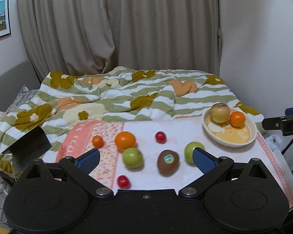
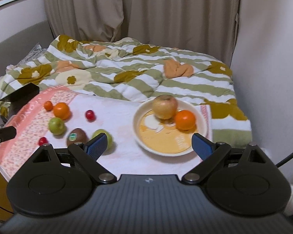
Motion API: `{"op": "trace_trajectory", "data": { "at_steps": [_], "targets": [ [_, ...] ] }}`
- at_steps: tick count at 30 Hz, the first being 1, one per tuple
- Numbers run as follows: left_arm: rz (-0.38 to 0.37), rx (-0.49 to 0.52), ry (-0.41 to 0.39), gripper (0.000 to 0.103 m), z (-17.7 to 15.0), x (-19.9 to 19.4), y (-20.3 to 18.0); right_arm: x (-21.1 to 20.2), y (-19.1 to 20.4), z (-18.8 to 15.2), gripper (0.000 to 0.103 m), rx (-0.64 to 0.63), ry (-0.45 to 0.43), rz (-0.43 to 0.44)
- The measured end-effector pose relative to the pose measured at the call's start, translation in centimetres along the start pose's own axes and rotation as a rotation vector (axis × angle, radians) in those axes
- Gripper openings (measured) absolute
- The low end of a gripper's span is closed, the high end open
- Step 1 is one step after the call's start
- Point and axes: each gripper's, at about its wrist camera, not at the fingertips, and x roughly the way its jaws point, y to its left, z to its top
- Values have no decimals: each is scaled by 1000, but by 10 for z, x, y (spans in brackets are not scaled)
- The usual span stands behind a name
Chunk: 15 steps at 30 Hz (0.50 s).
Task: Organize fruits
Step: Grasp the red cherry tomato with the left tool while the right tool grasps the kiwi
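One kiwi (image 1: 168, 162), long axis upright

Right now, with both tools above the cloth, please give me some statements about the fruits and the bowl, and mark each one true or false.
1. The bowl holds two fruits. True.
2. The kiwi lies in the bowl. False: it lies on the cloth.
3. The left tool grips a green apple. False: it is open and holds nothing.
4. Two small red fruits lie on the cloth. True.
5. The right tool is open. True.
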Motion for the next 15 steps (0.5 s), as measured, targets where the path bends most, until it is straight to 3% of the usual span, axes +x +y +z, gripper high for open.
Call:
{"op": "trace_trajectory", "data": {
  "at_steps": [7,15],
  "targets": [
    [-50,30,2,102,-7,6,41,5,48,-9,103,13,25,-22],
    [-170,74,85,102,-17,40,86,22,101,-8,103,71,65,-75]
  ]
}}
